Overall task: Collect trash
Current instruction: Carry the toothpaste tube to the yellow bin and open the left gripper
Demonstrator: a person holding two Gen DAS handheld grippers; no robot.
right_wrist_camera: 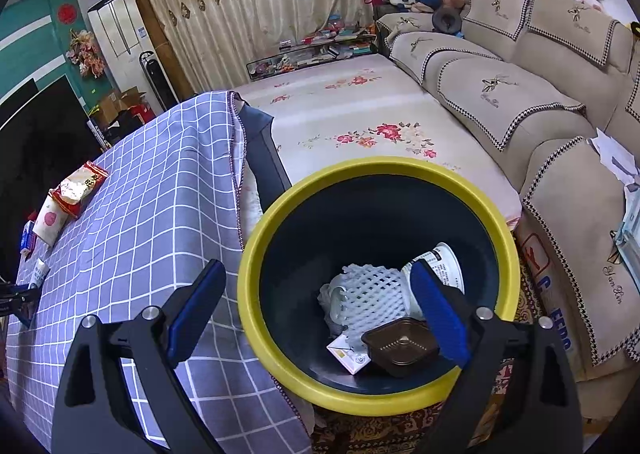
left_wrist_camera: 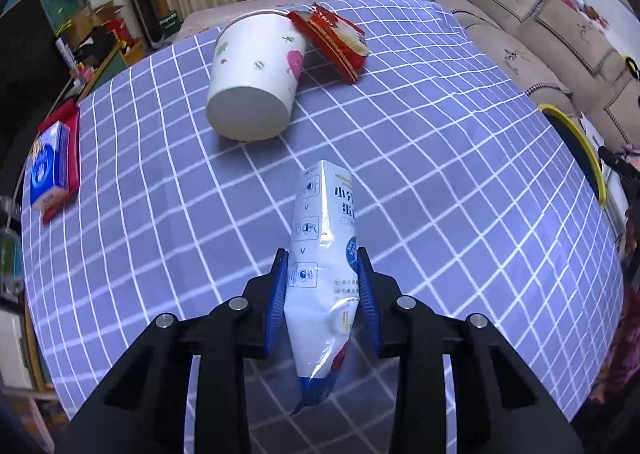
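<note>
Broadly, the checked desk (left_wrist_camera: 440,182) carries a tipped paper cup (left_wrist_camera: 256,74) with a red wrapper (left_wrist_camera: 336,42) touching its far rim. Right of the desk stands the yellow-rimmed bin (right_wrist_camera: 256,254), holding trash. The right gripper (right_wrist_camera: 316,290) hangs above it, jaws wide and empty. Nearer, the left gripper (left_wrist_camera: 323,278) jaws pinch a white snack packet (left_wrist_camera: 320,254).

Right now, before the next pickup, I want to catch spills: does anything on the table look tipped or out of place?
Yes: the paper cup lies on its side on the checked tablecloth, with a crumpled red wrapper at its mouth. No spill shows.
</note>
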